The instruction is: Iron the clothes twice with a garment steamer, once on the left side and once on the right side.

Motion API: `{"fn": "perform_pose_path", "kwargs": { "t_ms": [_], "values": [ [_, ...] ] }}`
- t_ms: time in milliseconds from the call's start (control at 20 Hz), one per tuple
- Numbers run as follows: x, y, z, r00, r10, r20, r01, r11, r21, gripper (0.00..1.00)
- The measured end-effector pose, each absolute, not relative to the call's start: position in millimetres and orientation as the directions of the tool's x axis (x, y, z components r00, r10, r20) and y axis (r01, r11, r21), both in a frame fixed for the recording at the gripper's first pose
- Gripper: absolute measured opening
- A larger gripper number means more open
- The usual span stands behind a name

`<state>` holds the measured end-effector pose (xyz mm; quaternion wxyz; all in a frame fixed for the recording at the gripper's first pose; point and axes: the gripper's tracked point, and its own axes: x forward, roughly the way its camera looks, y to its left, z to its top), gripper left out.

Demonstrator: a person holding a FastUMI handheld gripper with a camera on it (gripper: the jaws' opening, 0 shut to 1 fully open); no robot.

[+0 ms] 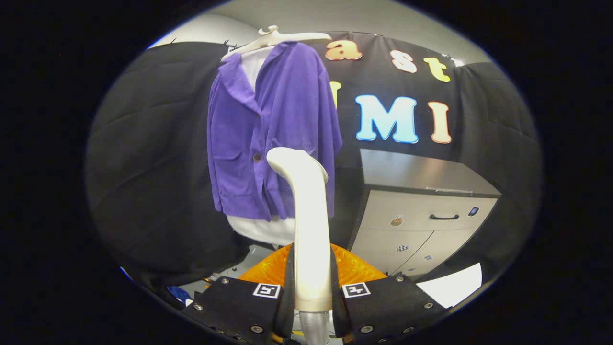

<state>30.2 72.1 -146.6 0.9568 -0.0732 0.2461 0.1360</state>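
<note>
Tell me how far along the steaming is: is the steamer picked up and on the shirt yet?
Picked up: the gripper is shut on the steamer, whose handle stands upright between the fingers. In hand: its head is raised toward the purple shirt on the hanger; contact can't be told. Whether any pass is done can't be told.

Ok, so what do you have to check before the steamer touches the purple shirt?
1. Grip: the gripper has its jaws shut on the steamer, one on each side of its handle. Ok.
2. Steamer upright, head bent toward the purple shirt. Ok.
3. Shirt hanging on its hanger, front facing us. Ok.
4. Head touching the cloth: cannot tell, it overlaps the shirt's lower right part.
5. Steam coming out: cannot tell.
6. Cabinet stands off to the right, out of the path. Ok.
</note>
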Motion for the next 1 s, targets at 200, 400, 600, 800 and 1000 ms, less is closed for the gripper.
{"fn": "perform_pose_path", "kwargs": {
  "t_ms": [200,400,600,800,1000],
  "values": [
    [44,47,-96,0.894,0.205,-0.398,-0.242,0.969,-0.045,0.33],
    [51,28,-57,0.931,0.177,-0.318,-0.201,0.979,-0.043,0.32],
    [43,15,-31,0.960,0.133,-0.246,-0.147,0.988,-0.043,0.32],
    [32,16,-22,0.974,0.108,-0.198,-0.118,0.992,-0.041,0.33],
    [24,17,-18,0.979,0.111,-0.172,-0.124,0.990,-0.065,0.33]
  ]
}}
